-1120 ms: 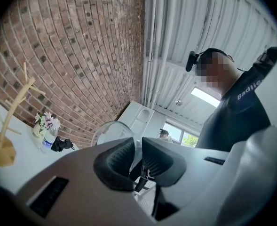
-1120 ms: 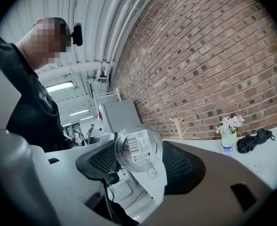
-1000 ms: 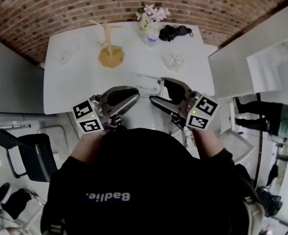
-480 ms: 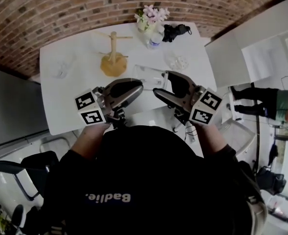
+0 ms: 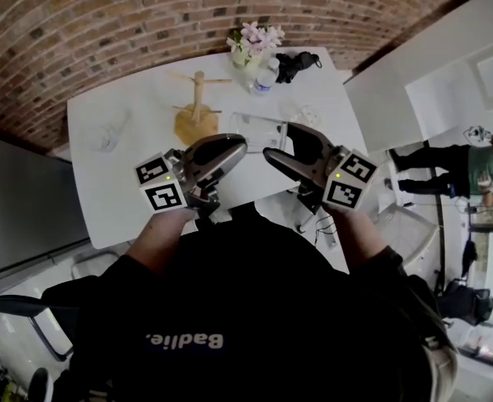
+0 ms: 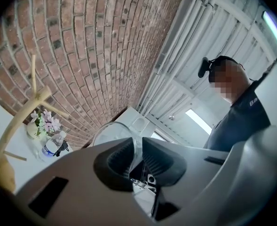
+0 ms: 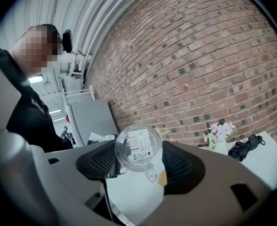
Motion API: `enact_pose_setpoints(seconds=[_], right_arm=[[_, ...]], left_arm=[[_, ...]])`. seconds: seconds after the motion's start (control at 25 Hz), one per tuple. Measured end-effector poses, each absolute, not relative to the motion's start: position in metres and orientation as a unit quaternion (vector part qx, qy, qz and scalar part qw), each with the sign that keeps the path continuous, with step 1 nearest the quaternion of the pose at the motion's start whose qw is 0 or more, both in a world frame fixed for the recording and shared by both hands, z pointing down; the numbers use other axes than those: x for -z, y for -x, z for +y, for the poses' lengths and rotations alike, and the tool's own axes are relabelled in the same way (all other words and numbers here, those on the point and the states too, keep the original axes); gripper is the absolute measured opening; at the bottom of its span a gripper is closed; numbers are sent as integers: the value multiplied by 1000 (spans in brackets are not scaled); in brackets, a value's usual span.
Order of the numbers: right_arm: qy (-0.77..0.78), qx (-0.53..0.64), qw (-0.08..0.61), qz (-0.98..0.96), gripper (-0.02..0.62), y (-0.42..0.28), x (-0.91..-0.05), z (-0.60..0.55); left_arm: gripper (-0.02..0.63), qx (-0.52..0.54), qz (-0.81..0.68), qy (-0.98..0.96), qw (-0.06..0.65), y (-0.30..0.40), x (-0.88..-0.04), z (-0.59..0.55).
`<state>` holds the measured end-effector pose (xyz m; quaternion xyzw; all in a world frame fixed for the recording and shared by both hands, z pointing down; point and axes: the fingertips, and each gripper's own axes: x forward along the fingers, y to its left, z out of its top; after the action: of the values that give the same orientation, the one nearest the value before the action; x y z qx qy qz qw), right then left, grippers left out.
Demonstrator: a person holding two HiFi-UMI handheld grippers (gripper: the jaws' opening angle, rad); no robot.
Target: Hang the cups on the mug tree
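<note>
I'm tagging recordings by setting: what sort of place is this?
Likely a workshop staged as a home corner: brick wall, white table with mug tree and flowers, exposed pipes.

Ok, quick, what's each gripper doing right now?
Left gripper: closed on the wall of a clear glass cup; jaws just eased open slightly.
Right gripper: closed on a stickered clear cup, base toward the camera.

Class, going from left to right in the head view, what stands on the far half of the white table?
Clear cup → wooden mug tree → flowers in a vase → black bundle. The water bottle overlaps the flowers, so it is left out.
</note>
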<state>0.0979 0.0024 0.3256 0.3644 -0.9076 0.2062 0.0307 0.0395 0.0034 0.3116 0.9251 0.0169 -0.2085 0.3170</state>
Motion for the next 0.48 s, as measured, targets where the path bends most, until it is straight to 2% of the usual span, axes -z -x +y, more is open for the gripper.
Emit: enact_pose_setpoints(seconds=[0.48], right_arm=[[-373,-197,17,-907,316,-101,-319,-27]], left_arm=[[52,221,7,-923,314,-41,-307,-27]])
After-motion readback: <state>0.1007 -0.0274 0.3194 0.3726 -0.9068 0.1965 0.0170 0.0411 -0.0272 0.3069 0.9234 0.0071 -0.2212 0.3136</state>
